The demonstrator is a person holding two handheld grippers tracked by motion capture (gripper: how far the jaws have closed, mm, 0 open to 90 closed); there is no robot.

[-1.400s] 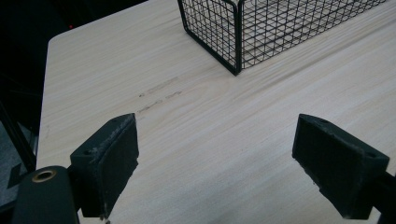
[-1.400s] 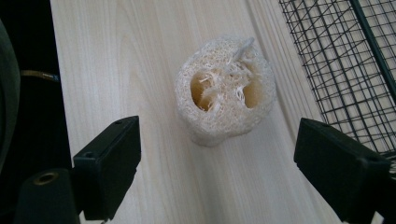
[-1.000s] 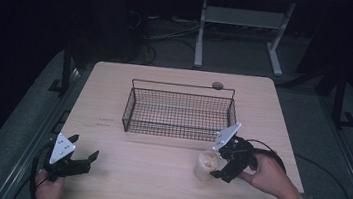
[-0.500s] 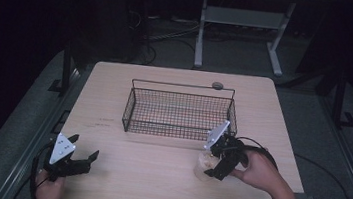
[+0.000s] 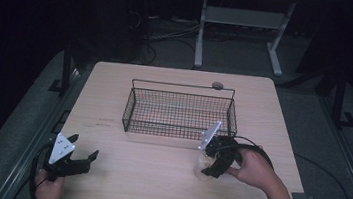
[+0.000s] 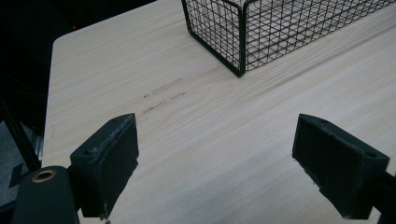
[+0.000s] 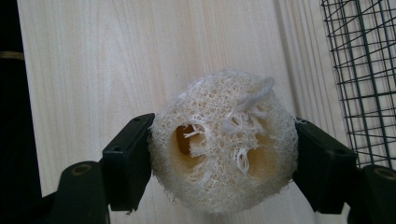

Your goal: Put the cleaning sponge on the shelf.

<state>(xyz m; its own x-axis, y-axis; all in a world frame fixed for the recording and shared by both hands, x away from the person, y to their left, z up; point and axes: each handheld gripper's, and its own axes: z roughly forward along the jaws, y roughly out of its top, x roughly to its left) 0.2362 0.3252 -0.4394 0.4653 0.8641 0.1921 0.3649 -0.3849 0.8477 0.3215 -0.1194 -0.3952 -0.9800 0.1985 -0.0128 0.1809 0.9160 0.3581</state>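
A pale, fibrous loofah slice (image 7: 224, 142) with a small string loop sits between the two black jaws of my right gripper (image 7: 223, 158), which is shut on it. From above, that gripper (image 5: 207, 167) holds the loofah (image 5: 203, 168) just in front of the black wire basket (image 5: 181, 111), near its right front corner. My left gripper (image 5: 84, 159) rests at the table's front left corner, open, with nothing between its jaws. In the left gripper view, the left gripper (image 6: 215, 158) frames bare tabletop, and the basket's corner (image 6: 240, 56) stands farther off.
The light wooden table (image 5: 154, 187) has faint pencil marks (image 5: 104, 123) left of the basket. A small round dark object (image 5: 217, 86) lies at the far edge behind the basket. A cable (image 5: 254, 146) loops from the right gripper.
My right gripper has carried the loofah leftward and a little toward the front, turning as it went. The left gripper has stayed still.
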